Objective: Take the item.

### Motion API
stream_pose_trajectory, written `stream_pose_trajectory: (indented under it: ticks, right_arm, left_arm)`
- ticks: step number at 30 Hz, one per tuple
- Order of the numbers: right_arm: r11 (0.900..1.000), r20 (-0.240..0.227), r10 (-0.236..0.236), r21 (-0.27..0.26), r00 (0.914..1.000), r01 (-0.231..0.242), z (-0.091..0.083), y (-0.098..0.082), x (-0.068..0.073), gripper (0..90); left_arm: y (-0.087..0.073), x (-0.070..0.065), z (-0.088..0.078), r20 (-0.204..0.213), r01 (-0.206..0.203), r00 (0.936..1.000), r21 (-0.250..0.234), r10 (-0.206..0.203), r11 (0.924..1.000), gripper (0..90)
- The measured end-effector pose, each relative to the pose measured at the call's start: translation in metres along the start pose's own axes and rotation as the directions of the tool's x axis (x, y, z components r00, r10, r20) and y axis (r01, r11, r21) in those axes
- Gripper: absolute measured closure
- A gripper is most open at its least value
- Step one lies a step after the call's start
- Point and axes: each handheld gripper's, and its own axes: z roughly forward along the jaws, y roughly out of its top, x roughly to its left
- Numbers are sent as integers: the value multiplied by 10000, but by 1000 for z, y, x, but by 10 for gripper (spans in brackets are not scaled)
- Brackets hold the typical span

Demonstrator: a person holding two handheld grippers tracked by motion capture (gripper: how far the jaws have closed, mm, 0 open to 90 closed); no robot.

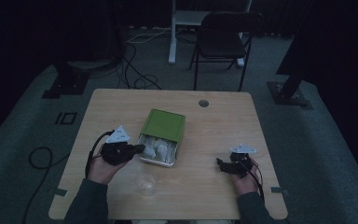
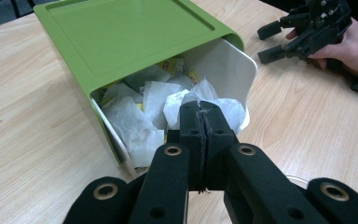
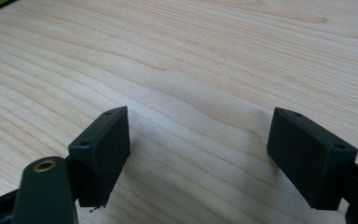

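A green box (image 1: 163,125) lies on its side near the middle of the wooden table (image 1: 214,140), its white drawer (image 2: 228,65) pulled partway out toward the near edge and packed with white tea-bag sachets (image 2: 140,112). The left hand-held gripper (image 2: 204,114) sits right at the drawer's open mouth with its jaws pressed flat together; a corner of a white sachet lies just beyond the tips, but whether any paper is pinched between the pads cannot be told from the pictures. In the high view the left hand-held gripper (image 1: 137,149) reaches in from the left side of the drawer. A clear glass cup (image 1: 146,183) stands on the table nearer the person, just in front of the drawer, and appears empty, though the dim light makes this uncertain.

The right hand-held gripper (image 3: 198,140) rests well apart on the right side of the table, jaws spread wide over bare wood, holding nothing.

Judging from this, the work looks to be at an early stage: the drawer is open and a sachet is being picked, while lifting one clear and dropping it into the cup remain to be done.
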Motion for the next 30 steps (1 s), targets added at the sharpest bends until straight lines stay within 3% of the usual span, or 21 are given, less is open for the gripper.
stream_pose_trajectory:
  ticks: [30]
  right_arm:
    - [10000, -1, 3, 1, 10000, -3, 0, 0, 0, 209]
  left_arm:
    - [4, -6, -16, 102, -154, 9998, -92, 155, 9998, 899]
